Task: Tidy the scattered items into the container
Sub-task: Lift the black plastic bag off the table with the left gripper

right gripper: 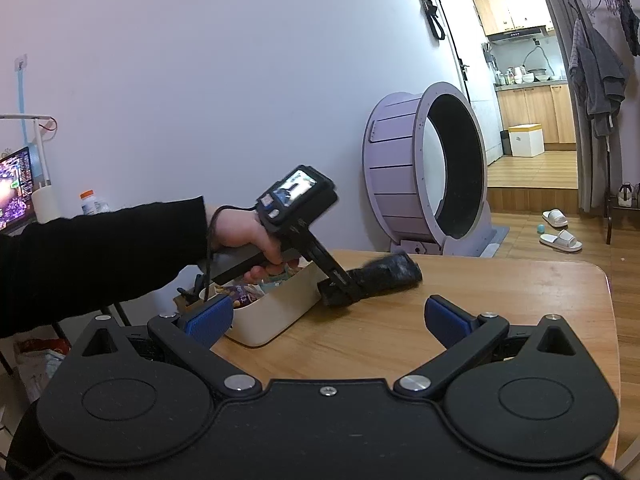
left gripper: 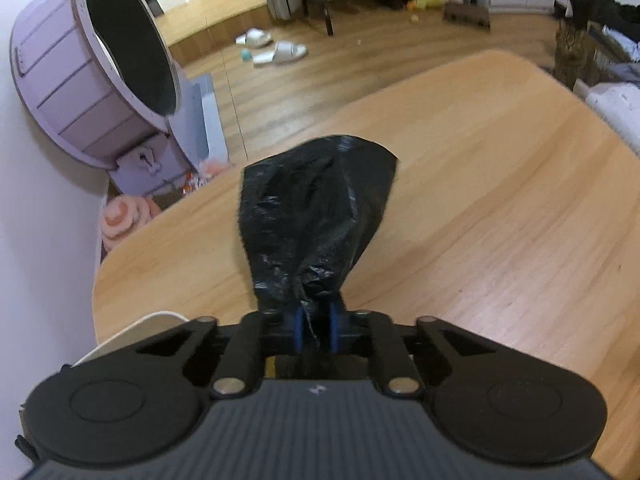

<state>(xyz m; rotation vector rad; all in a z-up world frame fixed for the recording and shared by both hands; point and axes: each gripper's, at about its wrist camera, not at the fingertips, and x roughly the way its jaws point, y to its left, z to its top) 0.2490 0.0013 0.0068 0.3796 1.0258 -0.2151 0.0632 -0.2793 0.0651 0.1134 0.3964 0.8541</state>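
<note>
The left gripper [left gripper: 314, 326] was clamped tight on a pinch of a black plastic bag [left gripper: 316, 216], blue pads nearly together with just the crinkled plastic between them, and the bag fanned out forward over the wooden table [left gripper: 500, 216]. From the right wrist view you could see the same thing side-on: the left gripper [right gripper: 340, 288] angled down, the bag [right gripper: 384, 276] sticking out past it, looking lifted or at most just brushing the tabletop, hard to say which. The right gripper [right gripper: 328, 320] was spread wide with nothing between its blue pads [right gripper: 210, 322], just hanging back low over the near side of the table. Right beside the left gripper sat the white container [right gripper: 276, 316], and it already had a bunch of stuff in it, colorful snack-type packets as far as I could tell, though the hand [right gripper: 248, 236] blocked part of the view. So my read is most of the tidying was done: the table looked bare apart from the container and this bag, which seemed to be the last loose item. What was left was swinging the bag back over the rim and letting go. Floppy plastic like that could drape over the edge instead of dropping in, so it might need a poke. Beyond the table stood a big purple cat wheel [right gripper: 424, 168], with slippers [right gripper: 560, 240] on the floor.
</note>
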